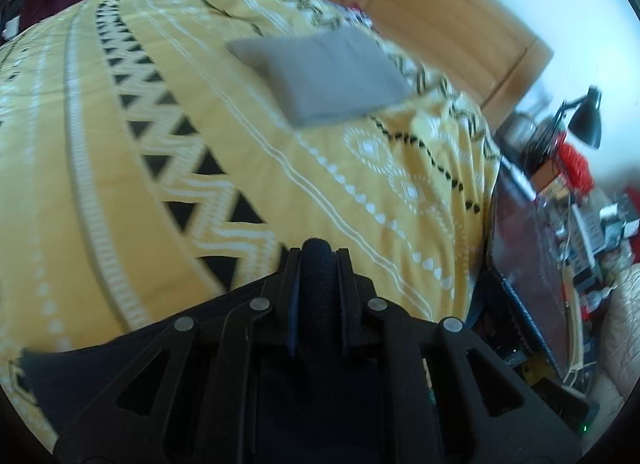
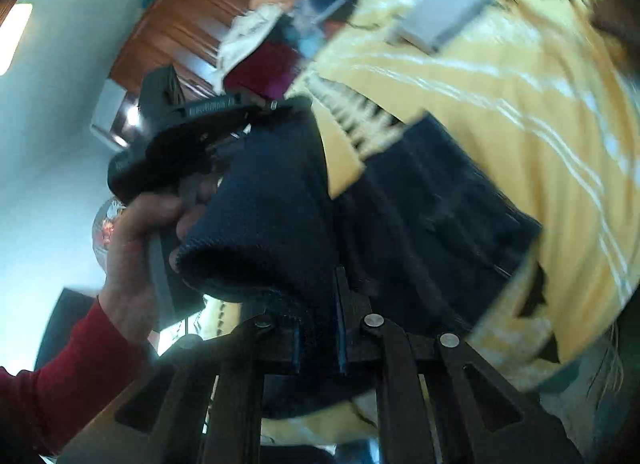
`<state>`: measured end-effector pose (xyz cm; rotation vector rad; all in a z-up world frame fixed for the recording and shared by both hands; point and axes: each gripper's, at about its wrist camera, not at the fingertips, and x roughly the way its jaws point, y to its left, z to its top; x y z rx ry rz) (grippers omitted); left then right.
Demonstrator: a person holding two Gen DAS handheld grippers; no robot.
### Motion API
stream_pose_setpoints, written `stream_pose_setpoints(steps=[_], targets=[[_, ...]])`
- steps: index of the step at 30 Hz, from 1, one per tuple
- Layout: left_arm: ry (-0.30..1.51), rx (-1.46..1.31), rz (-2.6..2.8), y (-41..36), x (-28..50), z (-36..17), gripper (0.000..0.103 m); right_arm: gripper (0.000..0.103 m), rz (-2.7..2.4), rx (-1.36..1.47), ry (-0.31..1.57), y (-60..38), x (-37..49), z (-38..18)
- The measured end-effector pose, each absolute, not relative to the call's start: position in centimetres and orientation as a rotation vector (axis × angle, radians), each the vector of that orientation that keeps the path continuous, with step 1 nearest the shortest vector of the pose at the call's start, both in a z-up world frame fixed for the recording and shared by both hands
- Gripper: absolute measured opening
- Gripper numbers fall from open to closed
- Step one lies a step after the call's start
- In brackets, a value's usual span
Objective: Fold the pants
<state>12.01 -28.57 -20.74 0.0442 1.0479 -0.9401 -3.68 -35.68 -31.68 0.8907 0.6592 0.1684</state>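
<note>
Both tongs, left (image 1: 320,260) and right (image 2: 318,328), are clamped on the dark navy knit pants (image 2: 420,204), mid-fold over the yellow patterned bedspread (image 1: 120,184). Next, I'd guess: lay it down flat.

A grey pillow (image 1: 320,74) lies on the yellow patterned bedspread (image 1: 120,168).

No legible text or labels.

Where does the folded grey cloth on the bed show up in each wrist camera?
Left wrist: the grey cloth lies above centre, on the yellow patterned bedspread.
Right wrist: the grey cloth sits at the top right, blurred.
Shared landmark: the bedspread, with the cloth lying on it in both views.
</note>
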Motion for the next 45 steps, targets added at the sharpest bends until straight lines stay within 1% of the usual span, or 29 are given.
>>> stream_pose_setpoints(steps=[6,8,12,14,15,17,19,23,24,25,27,28,29,30,31,32,35,37,41,45], targets=[[1.073,0.084,-0.951,-32.3,11.9,-22.1,0.016,0.014,0.191,1.002,0.625,-38.3,-4.8,-33.4],[1.110,0.099,-0.956,-33.3,12.3,-23.7,0.019,0.015,0.175,1.029,0.625,-39.1,-4.9,-33.7],[1.144,0.058,-0.917,-33.5,12.4,-25.7,0.040,0.017,0.133,1.110,0.663,-40.6,-5.5,-35.8],[1.146,0.022,-0.903,-33.0,12.4,-25.1,0.041,0.025,0.127,1.142,0.672,-40.8,-5.9,-36.1],[1.133,0.006,-0.909,-32.6,12.3,-24.4,0.041,0.026,0.118,1.142,0.680,-40.9,-6.0,-36.0],[1.082,-0.023,-0.903,-31.4,12.2,-22.5,0.043,0.030,0.083,1.087,0.688,-41.1,-6.6,-35.3],[1.030,-0.056,-0.896,-29.5,12.3,-20.7,0.051,0.031,0.038,1.024,0.689,-41.2,-7.3,-34.6],[0.959,-0.046,-0.852,-24.5,11.8,-18.1,0.055,0.034,-0.023,0.894,0.689,-41.7,-9.1,-32.2],[0.949,-0.047,-0.833,-22.9,11.6,-17.7,0.056,0.035,-0.037,0.849,0.683,-41.8,-9.6,-31.3],[0.941,-0.050,-0.818,-21.3,11.3,-17.5,0.060,0.035,-0.050,0.815,0.676,-42.0,-9.9,-30.7],[0.954,-0.060,-0.759,-17.8,10.9,-18.1,0.063,0.039,-0.055,0.733,0.668,-42.5,-9.8,-29.2],[0.965,-0.054,-0.730,-16.2,10.6,-18.7,0.064,0.044,-0.015,0.701,0.688,-43.0,-8.6,-28.8],[0.983,-0.044,-0.706,-14.7,10.3,-19.4,0.064,0.045,0.014,0.694,0.698,-43.4,-8.0,-28.6],[1.021,-0.047,-0.671,-12.6,9.9,-20.7,0.064,0.051,0.067,0.703,0.714,-44.3,-6.6,-28.6],[1.051,-0.068,-0.649,-11.3,9.7,-21.7,0.064,0.061,0.117,0.715,0.744,-45.0,-5.0,-29.0],[1.095,-0.108,-0.627,-9.6,9.4,-23.2,0.064,0.064,0.167,0.718,0.799,-45.7,-3.0,-29.7],[1.130,-0.182,-0.576,-6.6,8.4,-25.3,0.064,0.065,0.224,0.648,0.953,-46.5,1.6,-32.4],[1.152,-0.241,-0.606,-6.1,8.1,-26.4,0.064,0.065,0.300,0.713,1.025,-47.0,3.6,-34.1],[1.228,-0.324,-0.720,-7.4,8.5,-29.1,0.064,0.067,0.379,0.710,1.060,-46.9,5.7,-35.1],[1.219,-0.355,-0.773,-9.0,9.2,-29.9,0.064,0.068,0.444,0.756,1.096,-47.2,7.6,-36.8]])
